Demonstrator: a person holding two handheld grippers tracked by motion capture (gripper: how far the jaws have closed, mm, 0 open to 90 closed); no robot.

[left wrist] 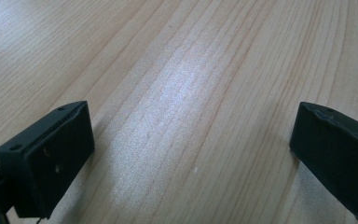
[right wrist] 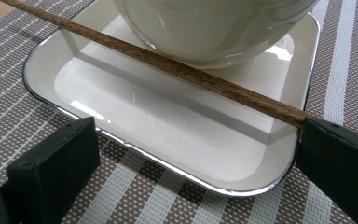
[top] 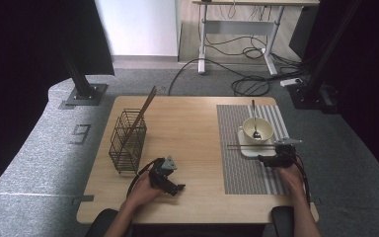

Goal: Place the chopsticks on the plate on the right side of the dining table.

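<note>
Chopstick (right wrist: 177, 70) across white tray (right wrist: 65, 70)

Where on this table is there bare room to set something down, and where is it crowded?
Free: the bare wood between the wire basket and the striped placemat, ahead of the left gripper. The placemat's near half is also bare. Crowded: its far right, where bowl, tray, chopstick and right gripper cluster.
</note>
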